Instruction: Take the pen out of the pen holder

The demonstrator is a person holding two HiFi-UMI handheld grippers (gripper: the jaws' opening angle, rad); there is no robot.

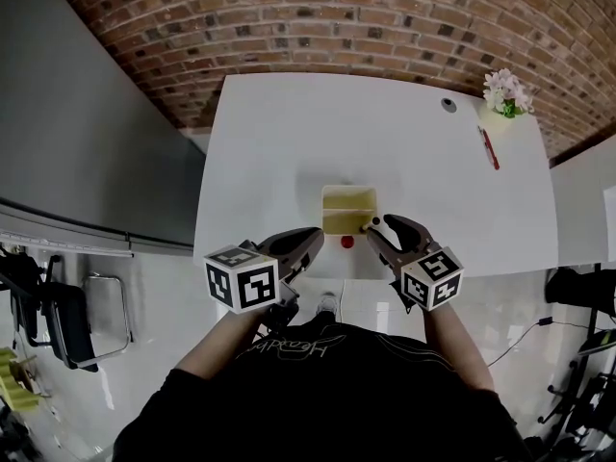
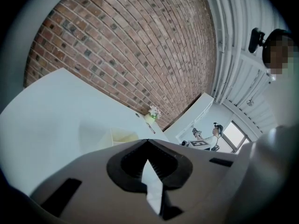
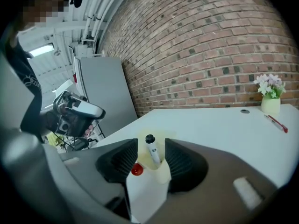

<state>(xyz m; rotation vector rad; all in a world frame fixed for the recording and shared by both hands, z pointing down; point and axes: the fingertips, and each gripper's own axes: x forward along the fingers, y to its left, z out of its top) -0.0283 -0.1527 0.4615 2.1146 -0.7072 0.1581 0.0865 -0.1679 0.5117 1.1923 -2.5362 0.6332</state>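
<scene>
Black shirt (image 1: 327, 393) of the person fills the bottom edge of the head view, with both forearms reaching to two marker cubes, the left one (image 1: 242, 278) and the right one (image 1: 432, 277). Left claw (image 1: 310, 242): tips together, nothing between them, held over the counter's near edge, apart from the holder. Right claw (image 1: 373, 227): jaws wide apart, its tips at the holder's near right corner. Counter (image 1: 269, 162): white, set against a brick wall (image 1: 318, 17). Holder (image 1: 348, 208): pale yellow, square, standing near the middle of the counter's front. Small red round thing (image 1: 347, 242): on the counter just in front of the holder. Far right corner: flowers in a pot (image 1: 505, 94), a grey disc (image 1: 449, 105) and a red pen (image 1: 489, 147) lying flat. Pen (image 3: 152, 150): not made out from the head; the right gripper view alone shows it, a white barrel with a black cap, standing in the holder and leaning a little to the left, cap clear of the rim. That view has the pen and holder framed in the gap of the open jaws, the pads touching neither so far as can be seen. Left gripper view: holder only as a pale block past the closed tips, the pen hidden, and a second person (image 2: 212, 135) far off by a window.
</scene>
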